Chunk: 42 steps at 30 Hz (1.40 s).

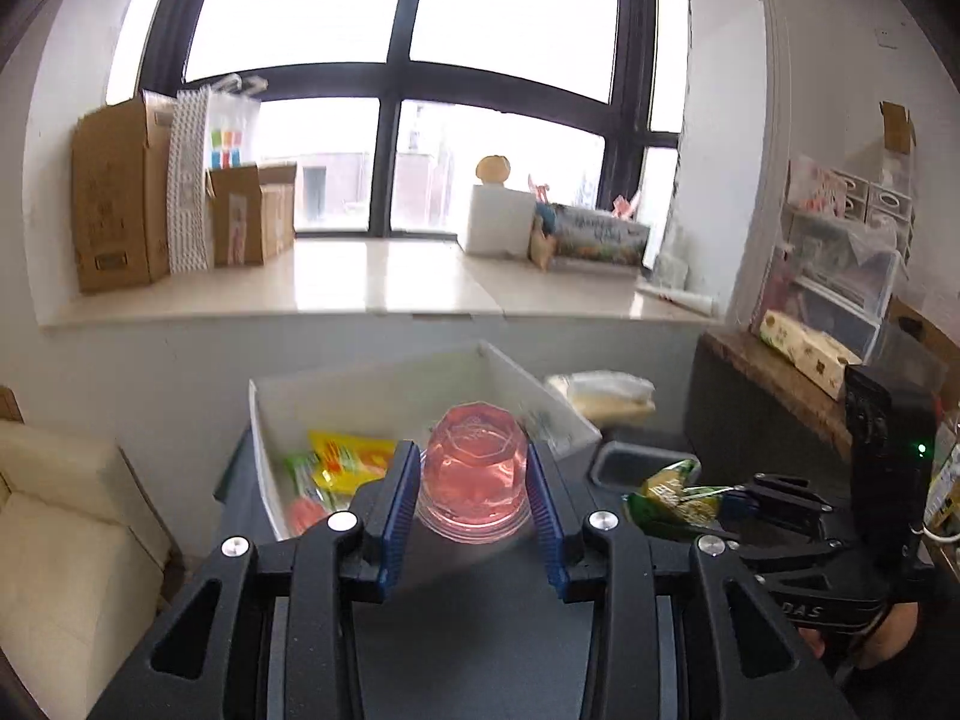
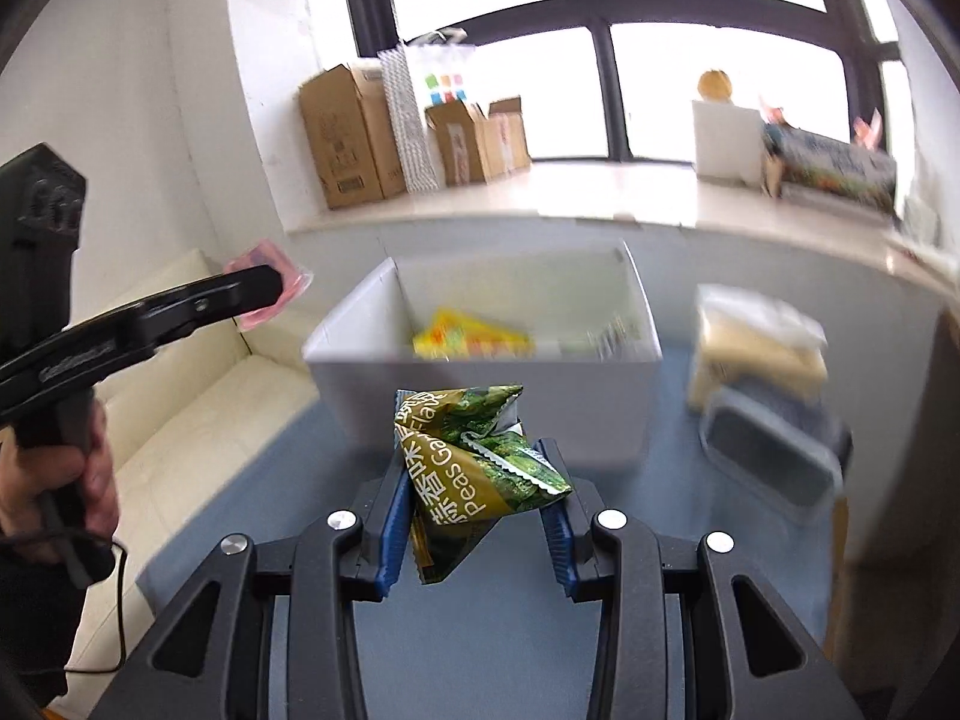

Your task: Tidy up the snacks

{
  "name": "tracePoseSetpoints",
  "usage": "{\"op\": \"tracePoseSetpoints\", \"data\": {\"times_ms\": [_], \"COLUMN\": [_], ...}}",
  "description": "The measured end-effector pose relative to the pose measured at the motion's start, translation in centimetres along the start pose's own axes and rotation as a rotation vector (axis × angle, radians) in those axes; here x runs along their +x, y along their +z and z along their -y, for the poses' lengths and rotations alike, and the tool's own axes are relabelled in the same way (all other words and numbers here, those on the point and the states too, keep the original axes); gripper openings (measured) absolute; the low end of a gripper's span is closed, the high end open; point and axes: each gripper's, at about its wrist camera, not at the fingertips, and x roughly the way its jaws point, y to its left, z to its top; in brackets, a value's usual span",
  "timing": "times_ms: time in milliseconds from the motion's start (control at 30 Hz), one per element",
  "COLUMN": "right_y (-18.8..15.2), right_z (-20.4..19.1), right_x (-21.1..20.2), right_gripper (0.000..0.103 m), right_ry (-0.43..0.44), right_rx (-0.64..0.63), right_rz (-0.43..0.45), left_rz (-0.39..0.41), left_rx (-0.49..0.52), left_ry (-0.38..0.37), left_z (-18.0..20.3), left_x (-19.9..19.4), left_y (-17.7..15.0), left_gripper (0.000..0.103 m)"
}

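Observation:
My left gripper (image 1: 473, 468) is shut on a pink jelly cup (image 1: 474, 471), held in the air just in front of the white bin (image 1: 384, 387). From the right wrist view the same pink jelly cup (image 2: 270, 285) hangs left of the white bin (image 2: 480, 390), in the left gripper (image 2: 264, 288). My right gripper (image 2: 477, 471) is shut on a green pea snack packet (image 2: 480, 456), short of the bin's near wall. The packet (image 1: 675, 495) and the right gripper (image 1: 735, 501) show at the right of the left wrist view. Inside the bin lie a yellow packet (image 1: 351, 459) and other snacks.
A grey-rimmed tray (image 2: 774, 459) and a wrapped cream-coloured pack (image 2: 759, 342) lie right of the bin on the blue table top (image 2: 252, 480). A cream sofa (image 1: 66, 540) stands to the left. Cardboard boxes (image 1: 117, 198) line the windowsill behind. A hand (image 2: 90, 480) grips the left tool.

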Motion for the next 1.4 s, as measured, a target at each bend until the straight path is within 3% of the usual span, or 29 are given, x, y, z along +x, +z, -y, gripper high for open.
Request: {"op": "tracePoseSetpoints", "data": {"times_ms": [133, 333, 633, 667, 700, 733, 800, 933, 1333, 1400], "right_y": [4.5, 9.0, 10.0, 9.9, 9.7, 9.5, 9.1, 8.1, 5.7, 4.5], "right_z": [-0.4, 0.5, 2.8, 3.0, 3.0, 2.9, 3.2, 3.0, 2.3, 1.5], "right_x": [2.8, 7.3, 12.0, 12.5, 12.6, 12.4, 12.4, 13.1, 9.0, 7.8], "right_gripper": [0.042, 0.042, 0.044, 0.060, 0.075, 0.096, 0.101, 0.103, 0.103, 0.103], "right_ry": [-0.029, -0.073, -0.098, -0.096, -0.108, -0.119, -0.121, -0.132, -0.112, -0.156], "right_rx": [-0.029, -0.029, -0.005, 0.000, -0.003, -0.013, -0.006, -0.023, 0.031, 0.019], "right_rz": [0.012, -0.011, -0.094, -0.117, -0.110, -0.082, -0.081, -0.145, -0.097, -0.107], "left_rz": [0.005, -0.030, -0.077, -0.080, -0.088, -0.080, -0.053, -0.092, -0.109, -0.112], "left_rx": [-0.018, -0.015, -0.005, -0.010, -0.010, -0.016, -0.020, -0.002, -0.013, -0.001], "left_ry": [0.010, 0.034, 0.067, 0.073, 0.091, 0.116, 0.103, 0.106, 0.127, 0.133], "left_z": [-2.3, -4.2, -6.9, -7.1, -7.3, -7.5, -7.9, -8.0, -5.6, -4.7], "left_x": [1.5, 5.7, 9.5, 9.8, 10.0, 10.0, 9.7, 10.0, 7.3, 6.3], "left_y": [2.9, 4.0, 3.5, 3.4, 3.3, 3.1, 2.8, 2.2, 1.2, 0.3], "left_gripper": [0.040, 0.040, 0.043, 0.049, 0.076, 0.103, 0.103, 0.103, 0.103, 0.103]}}
